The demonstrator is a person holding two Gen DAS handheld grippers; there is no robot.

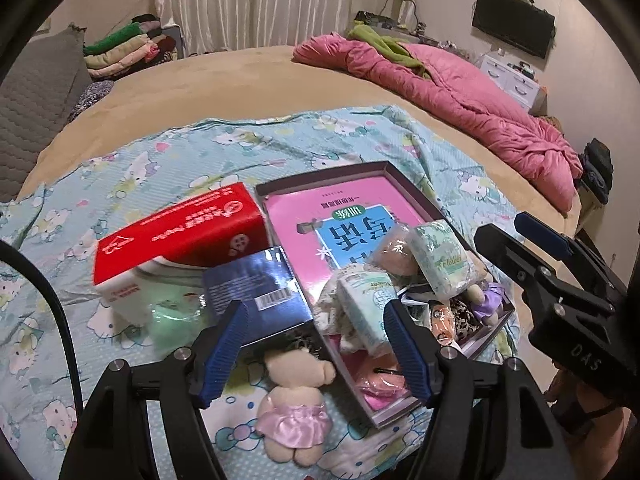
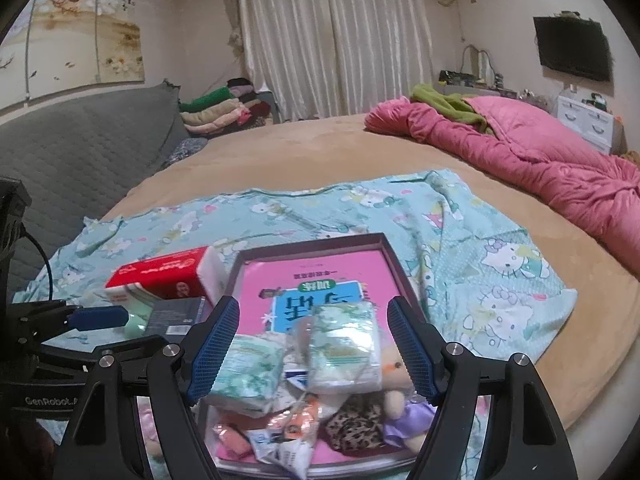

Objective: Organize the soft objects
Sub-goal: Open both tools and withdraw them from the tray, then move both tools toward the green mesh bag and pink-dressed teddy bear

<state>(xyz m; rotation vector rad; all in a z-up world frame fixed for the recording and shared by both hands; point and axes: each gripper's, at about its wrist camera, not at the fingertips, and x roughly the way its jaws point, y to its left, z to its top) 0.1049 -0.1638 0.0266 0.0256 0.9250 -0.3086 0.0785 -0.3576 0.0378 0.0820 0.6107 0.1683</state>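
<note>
A shallow dark-rimmed box [image 1: 320, 176] lies on the bed, lined with a pink book [image 1: 304, 216]. At its near end sits a heap of soft things: two flowered tissue packs [image 1: 362, 312] [image 1: 440, 256], a plush doll in purple [image 1: 490, 296] and small packets. A plush doll in a pink skirt [image 1: 294, 404] lies outside the box, just below my left gripper [image 1: 316, 350], which is open and holds nothing. My right gripper [image 2: 314, 348] hovers open over the tissue packs [image 2: 348, 344] [image 2: 248, 368] and the purple doll [image 2: 400, 404] in the box [image 2: 312, 240].
A red tissue box [image 1: 180, 232], a dark blue box [image 1: 256, 288] and a pale green soft thing [image 1: 172, 316] lie left of the box on a Hello Kitty sheet [image 1: 200, 152]. A pink quilt [image 1: 460, 92] lies at the far right. Folded clothes [image 1: 124, 48] are stacked beyond the bed.
</note>
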